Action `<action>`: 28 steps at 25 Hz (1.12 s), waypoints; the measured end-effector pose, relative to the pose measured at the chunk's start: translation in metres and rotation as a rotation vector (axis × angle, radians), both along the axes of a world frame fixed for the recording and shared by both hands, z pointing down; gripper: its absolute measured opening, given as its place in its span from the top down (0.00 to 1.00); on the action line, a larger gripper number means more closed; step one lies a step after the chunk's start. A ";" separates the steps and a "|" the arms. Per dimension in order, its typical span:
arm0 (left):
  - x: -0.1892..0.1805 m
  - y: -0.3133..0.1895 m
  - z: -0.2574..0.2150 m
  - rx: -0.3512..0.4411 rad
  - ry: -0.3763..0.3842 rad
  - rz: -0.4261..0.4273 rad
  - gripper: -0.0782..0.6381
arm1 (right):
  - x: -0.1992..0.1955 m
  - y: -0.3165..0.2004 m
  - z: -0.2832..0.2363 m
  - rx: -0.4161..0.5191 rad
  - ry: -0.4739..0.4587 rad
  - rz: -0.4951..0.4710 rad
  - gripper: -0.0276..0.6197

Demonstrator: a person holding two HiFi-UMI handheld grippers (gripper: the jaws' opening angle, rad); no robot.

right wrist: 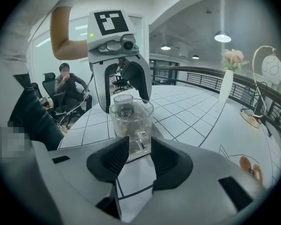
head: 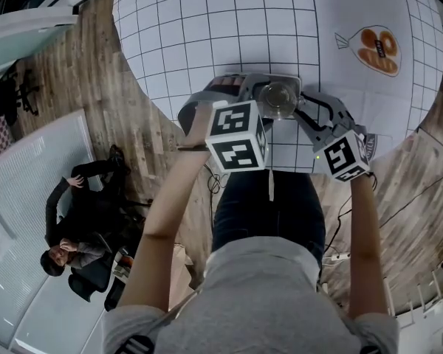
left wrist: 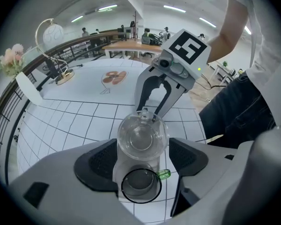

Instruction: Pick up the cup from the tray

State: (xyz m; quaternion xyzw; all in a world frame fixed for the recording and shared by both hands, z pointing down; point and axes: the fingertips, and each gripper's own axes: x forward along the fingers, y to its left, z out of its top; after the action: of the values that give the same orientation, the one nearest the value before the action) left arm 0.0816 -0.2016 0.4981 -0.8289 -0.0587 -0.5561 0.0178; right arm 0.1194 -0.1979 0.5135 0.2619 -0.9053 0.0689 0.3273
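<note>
A clear glass cup (left wrist: 141, 136) stands on a pale grey tray (left wrist: 121, 167) at the near edge of the round table. My left gripper (left wrist: 143, 156) reaches down over it. Its wide jaws flank the cup's wall and do not clearly press on it. My right gripper (right wrist: 139, 149) comes from the opposite side. Its narrow jaws stand on either side of the cup's handle (right wrist: 140, 137) with a small gap. A second cup (left wrist: 140, 185) with a dark rim and a green handle stands on the tray beside the first. In the head view the clear cup (head: 278, 99) shows between both grippers.
The table carries a white gridded cloth (head: 207, 28) with a printed fish picture (head: 376, 50). At its far side stand a gold hoop lamp (left wrist: 54, 50) and a white vase with flowers (right wrist: 226, 86). A person sits on an office chair (head: 81, 223) on the floor to the left.
</note>
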 end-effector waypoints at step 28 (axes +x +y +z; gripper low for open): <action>0.002 -0.007 -0.020 0.004 -0.004 0.008 0.41 | 0.004 -0.011 -0.027 0.032 -0.023 0.012 0.86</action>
State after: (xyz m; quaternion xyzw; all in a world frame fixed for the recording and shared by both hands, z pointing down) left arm 0.0838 -0.2083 0.4777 -0.8274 -0.0611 -0.5579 0.0217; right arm 0.1236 -0.2090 0.4867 0.2716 -0.9085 0.0592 0.3121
